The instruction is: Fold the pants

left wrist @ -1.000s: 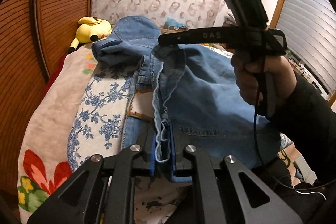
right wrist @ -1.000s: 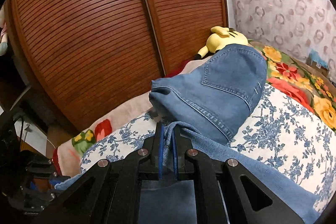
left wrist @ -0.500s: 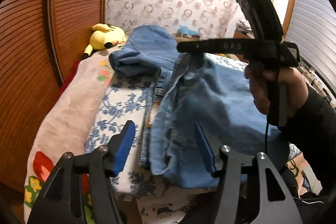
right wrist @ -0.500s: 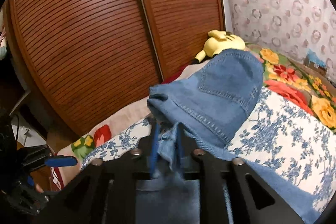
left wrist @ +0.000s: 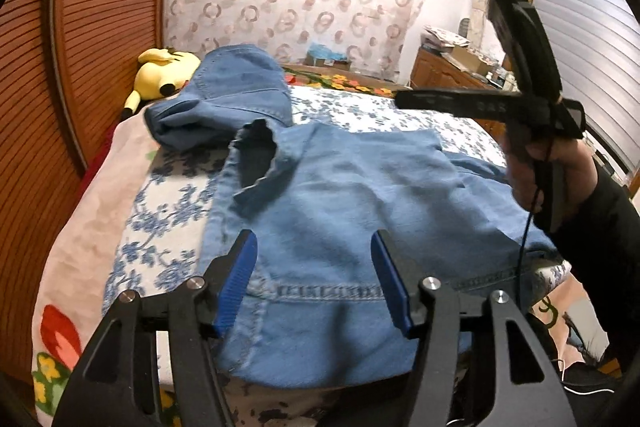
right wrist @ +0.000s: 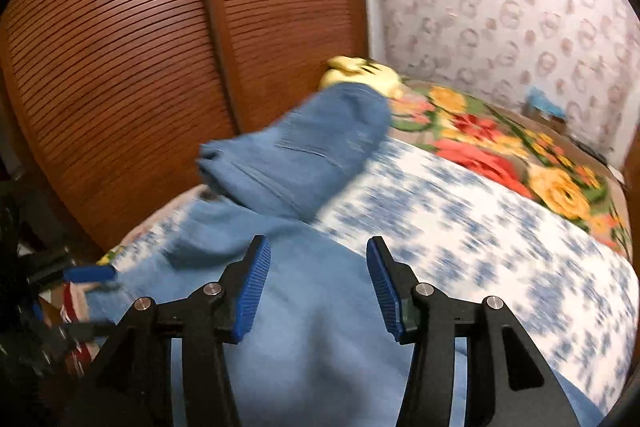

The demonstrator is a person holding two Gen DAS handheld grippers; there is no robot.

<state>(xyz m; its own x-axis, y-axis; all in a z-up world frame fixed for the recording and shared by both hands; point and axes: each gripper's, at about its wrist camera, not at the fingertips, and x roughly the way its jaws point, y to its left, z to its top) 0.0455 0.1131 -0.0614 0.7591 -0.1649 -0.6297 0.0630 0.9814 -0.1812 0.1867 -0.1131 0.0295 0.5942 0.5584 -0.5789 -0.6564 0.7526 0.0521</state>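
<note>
Lying across the blue-flowered bedspread (left wrist: 168, 187), the light-blue denim pants (left wrist: 340, 195) are doubled over, with 1 stitched hem running along the near edge and a dark leg opening gaping at 11 o'clock. The left gripper (left wrist: 312, 281) hovers over this hem, its 2 blue pads spread and gripping nothing. The right gripper (right wrist: 318, 289), likewise spread, hangs above blurred denim. A yellow plush toy (left wrist: 164, 77) sits at 10 o'clock.

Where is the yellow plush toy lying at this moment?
The yellow plush toy lies at the far left end of the bed, against the wooden wardrobe door, just behind the jeans.
</note>
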